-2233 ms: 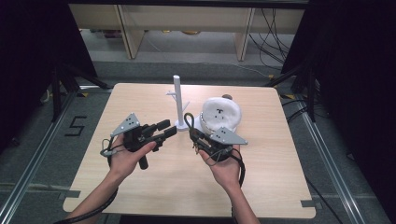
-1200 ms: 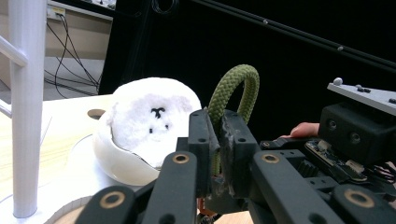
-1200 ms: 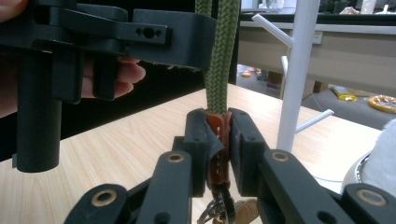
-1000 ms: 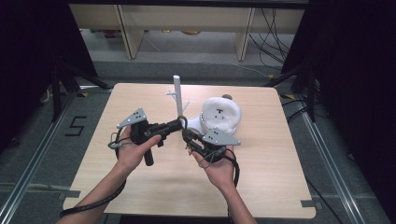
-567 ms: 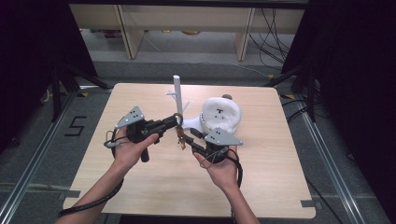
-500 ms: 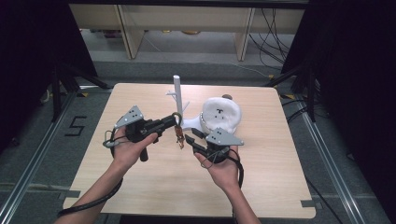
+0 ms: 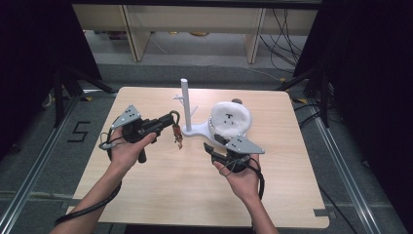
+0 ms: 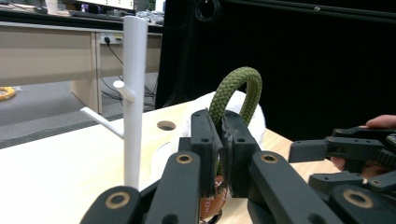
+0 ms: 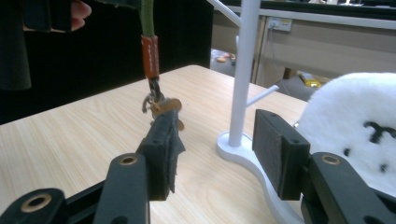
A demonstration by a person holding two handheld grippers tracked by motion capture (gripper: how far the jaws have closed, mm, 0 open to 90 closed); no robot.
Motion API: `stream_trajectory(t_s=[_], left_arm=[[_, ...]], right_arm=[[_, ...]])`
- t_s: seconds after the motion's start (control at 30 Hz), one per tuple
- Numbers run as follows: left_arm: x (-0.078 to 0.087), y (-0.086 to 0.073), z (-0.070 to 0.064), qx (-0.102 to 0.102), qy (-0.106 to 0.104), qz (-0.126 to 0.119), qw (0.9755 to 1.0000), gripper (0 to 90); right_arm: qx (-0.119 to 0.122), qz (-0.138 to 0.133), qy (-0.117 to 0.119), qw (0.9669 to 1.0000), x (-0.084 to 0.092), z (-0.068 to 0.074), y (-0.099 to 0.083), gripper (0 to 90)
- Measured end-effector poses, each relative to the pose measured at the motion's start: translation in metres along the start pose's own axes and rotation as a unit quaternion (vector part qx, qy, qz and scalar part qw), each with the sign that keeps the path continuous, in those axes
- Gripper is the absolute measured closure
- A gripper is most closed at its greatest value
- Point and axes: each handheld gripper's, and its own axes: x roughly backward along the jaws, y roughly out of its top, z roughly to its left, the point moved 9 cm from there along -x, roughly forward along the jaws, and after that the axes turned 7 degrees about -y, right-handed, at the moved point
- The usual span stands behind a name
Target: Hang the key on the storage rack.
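Observation:
My left gripper (image 7: pixel 167 122) (image 8: pixel 219 127) is shut on a green rope loop (image 7: pixel 173 117) (image 8: pixel 239 85). From the loop a brown band and small metal keys (image 7: pixel 178 138) (image 9: pixel 160 105) hang just above the table. A white peg stand (image 7: pixel 186 103) (image 8: pixel 133 88) (image 9: pixel 244 65) rises right behind them. My right gripper (image 7: pixel 209 148) (image 9: pixel 217 136) sits lower right of the keys, near the stand's base. Its jaws have just been opening and stand open with nothing between them. The keys dangle just beyond its left fingertip (image 9: pixel 164 140).
A white fluffy plush item with dark stitched marks (image 7: pixel 230 119) (image 9: pixel 359 121) rests on the stand's base, right of the pole. The wooden table (image 7: pixel 160 195) has a small round hole (image 8: pixel 166 125). Dark floor and metal rails surround it.
The right gripper's jaws have opened and let go of the keys, and it has drawn back towards the person. The left gripper still grips the rope loop, the keys now hanging free.

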Motion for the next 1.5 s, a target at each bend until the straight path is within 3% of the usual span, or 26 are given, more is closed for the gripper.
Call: stream_trajectory(t_s=[0.03,0.2,0.53,0.7,0.77,0.83,0.87,0.9,0.97,1.13,1.5], left_arm=[[0.000,0.000,0.001,0.001,0.000,-0.002,1.0000,84.1],[-0.001,0.000,0.009,0.000,0.011,0.002,0.9999,84.1],[-0.005,0.005,0.025,0.000,0.029,0.005,0.9996,84.1],[-0.010,0.006,0.033,0.003,0.034,0.010,0.9994,84.0],[-0.013,0.007,0.036,0.004,0.037,0.012,0.9992,84.0],[-0.015,0.008,0.039,0.005,0.038,0.014,0.9992,84.1],[-0.016,0.008,0.041,0.006,0.039,0.015,0.9991,84.0],[-0.017,0.008,0.042,0.007,0.040,0.016,0.9991,84.0],[-0.020,0.008,0.045,0.009,0.042,0.018,0.9989,84.1],[-0.025,0.007,0.052,0.014,0.047,0.024,0.9985,84.0],[-0.030,0.003,0.063,0.023,0.056,0.032,0.9976,84.0]], right_arm=[[-0.008,-0.001,0.006,1.0000,0.000,0.000,-0.001,51.3],[-0.003,0.002,0.003,1.0000,0.004,-0.004,-0.005,50.7],[-0.010,0.002,-0.013,0.9999,0.015,-0.016,-0.013,50.5],[-0.025,0.013,-0.022,0.9994,0.021,-0.020,-0.020,50.3],[-0.009,0.006,-0.023,0.9997,0.021,-0.023,-0.020,50.3],[-0.013,0.009,-0.028,0.9995,0.023,-0.025,-0.021,50.3],[-0.020,0.006,-0.028,0.9994,0.023,-0.025,-0.022,50.2],[-0.008,0.007,-0.026,0.9996,0.023,-0.026,-0.022,50.2],[-0.029,0.010,-0.023,0.9993,0.024,-0.024,-0.024,50.2],[-0.034,0.011,-0.026,0.9990,0.026,-0.025,-0.025,50.1],[-0.030,0.012,-0.033,0.9989,0.028,-0.028,-0.027,49.9]])
